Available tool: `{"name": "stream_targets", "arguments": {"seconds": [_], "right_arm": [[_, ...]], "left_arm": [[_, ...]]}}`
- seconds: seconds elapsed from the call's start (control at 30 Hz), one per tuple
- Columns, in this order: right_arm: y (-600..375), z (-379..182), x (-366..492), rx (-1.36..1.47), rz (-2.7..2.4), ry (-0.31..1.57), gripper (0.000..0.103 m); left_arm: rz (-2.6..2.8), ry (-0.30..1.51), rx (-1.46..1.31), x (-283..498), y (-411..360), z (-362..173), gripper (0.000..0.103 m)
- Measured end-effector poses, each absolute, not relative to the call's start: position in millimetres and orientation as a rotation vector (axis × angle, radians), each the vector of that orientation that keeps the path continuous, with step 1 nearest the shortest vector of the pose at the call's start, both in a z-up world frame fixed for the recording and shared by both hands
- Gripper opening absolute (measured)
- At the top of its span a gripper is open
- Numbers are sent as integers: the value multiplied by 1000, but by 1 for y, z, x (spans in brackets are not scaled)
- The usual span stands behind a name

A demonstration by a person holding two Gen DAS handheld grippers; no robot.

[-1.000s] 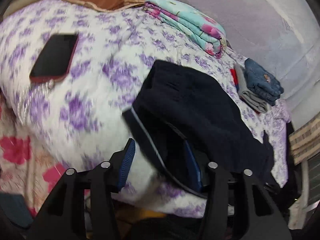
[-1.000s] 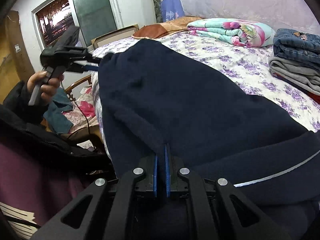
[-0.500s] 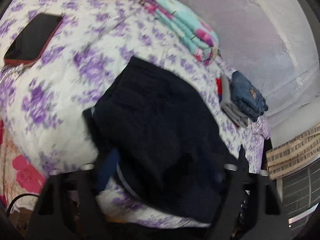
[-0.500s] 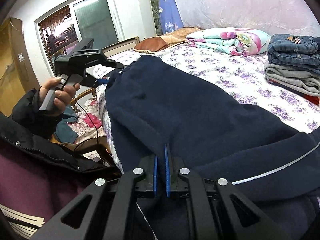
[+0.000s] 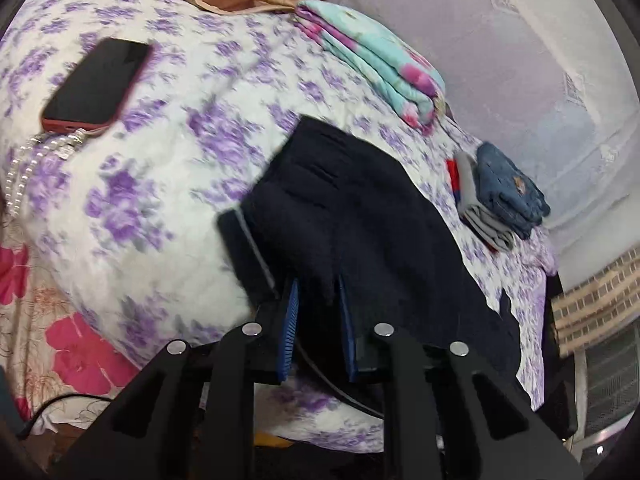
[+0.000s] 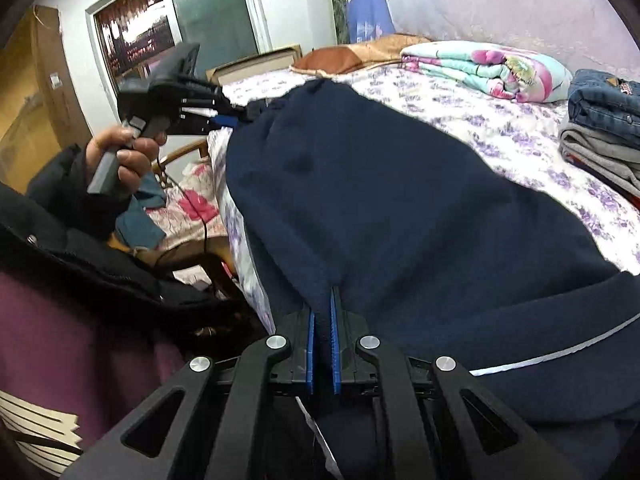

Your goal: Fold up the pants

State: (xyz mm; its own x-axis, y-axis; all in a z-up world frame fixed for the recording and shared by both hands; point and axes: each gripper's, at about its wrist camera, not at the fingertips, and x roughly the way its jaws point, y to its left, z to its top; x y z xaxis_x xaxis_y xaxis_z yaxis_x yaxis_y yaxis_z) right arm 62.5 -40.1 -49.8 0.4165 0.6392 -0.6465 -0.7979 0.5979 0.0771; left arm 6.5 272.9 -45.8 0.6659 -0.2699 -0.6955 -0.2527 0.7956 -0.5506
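The left wrist camera looked steeply down along its gripper (image 5: 318,320), close over the near bed (image 5: 168,184) edge. The right wrist camera sat low and near, facing across toward the window (image 6: 208,24). Both shared the navy pants (image 5: 360,208) and far folded piles

left tongs (image 5: 318,300): closing on cloth | right tongs (image 6: 322,312): clamped on cloth

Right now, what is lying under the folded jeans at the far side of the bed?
Under the folded jeans lies a folded grey garment, with something red at the bottom. All rest on the floral bedspread. What the red item is cannot be seen; it is mostly covered.
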Motion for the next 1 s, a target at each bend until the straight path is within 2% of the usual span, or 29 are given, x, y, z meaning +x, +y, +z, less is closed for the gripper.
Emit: {"name": "stream_targets", "arguments": {"seconds": [0.07, 0.1, 0.17, 0.2, 0.23, 0.27, 0.33, 0.37, 0.4, 0.43, 0.47, 0.5, 0.53, 0.57, 0.6, 0.7, 0.73, 0.83, 0.87, 0.9, 0.93, 0.97, 1.0], "right_arm": [[-39, -48, 59, -271, 916, 681, 10], [-39, -47, 57, -278, 916, 675, 10], [-38, -50, 56, -283, 910, 684, 11], [-37, -54, 57, -289, 903, 695, 11], [-36, -60, 58, -296, 893, 708, 12], [-36, -64, 59, -290, 883, 721, 12], [-41, -58, 56, -272, 880, 711, 16], [-46, -51, 54, -263, 868, 703, 32], [-52, -43, 53, -251, 845, 684, 63], [-63, -28, 51, -224, 804, 637, 78], [-82, -6, 50, -175, 729, 551, 97], [-96, 9, 52, -141, 655, 498, 100], [-118, 29, 61, -99, 523, 445, 100], [-129, 39, 70, -82, 433, 439, 100], [-142, 47, 85, -64, 324, 456, 100], [-161, 41, 145, -44, 116, 662, 100], [-161, 27, 171, -61, 67, 776, 100], [-159, -11, 211, -120, -120, 926, 99], [-160, -29, 219, -138, -148, 973, 85], [-164, -42, 221, -105, -95, 998, 64], [-169, -42, 215, -65, -59, 975, 51], [-180, -32, 201, -11, -36, 918, 15], [-190, -23, 186, 41, -26, 881, 15]], "left_arm": [[-15, 849, -641, 10, 267, -40, 51], [-12, 829, -635, 11, 265, -36, 58], [-1, 827, -592, 18, 260, -32, 58], [30, 861, -536, 22, 257, -37, 41], [49, 894, -513, 25, 257, -45, 29], [62, 946, -535, 27, 263, -62, 24], [47, 933, -559, 19, 268, -64, 21], [48, 927, -551, 14, 268, -57, 20], [47, 915, -545, 9, 267, -50, 21], [49, 904, -532, 4, 266, -42, 21], [58, 888, -512, -2, 265, -32, 25], [72, 849, -468, -11, 261, -13, 37], [80, 818, -437, -17, 258, -1, 47], [89, 775, -403, -23, 253, 14, 64], [93, 715, -368, -32, 246, 32, 73], [-17, 647, -316, -35, 214, 58, 76], [-72, 656, -304, -30, 201, 58, 76], [-210, 732, -258, -4, 155, 32, 76], [-247, 770, -247, 3, 142, 20, 76], [-294, 830, -226, 13, 127, -1, 76], [-310, 877, -212, 18, 119, -16, 76], [-323, 940, -205, 25, 113, -36, 76], [-321, 965, -206, 26, 113, -48, 76]]}}
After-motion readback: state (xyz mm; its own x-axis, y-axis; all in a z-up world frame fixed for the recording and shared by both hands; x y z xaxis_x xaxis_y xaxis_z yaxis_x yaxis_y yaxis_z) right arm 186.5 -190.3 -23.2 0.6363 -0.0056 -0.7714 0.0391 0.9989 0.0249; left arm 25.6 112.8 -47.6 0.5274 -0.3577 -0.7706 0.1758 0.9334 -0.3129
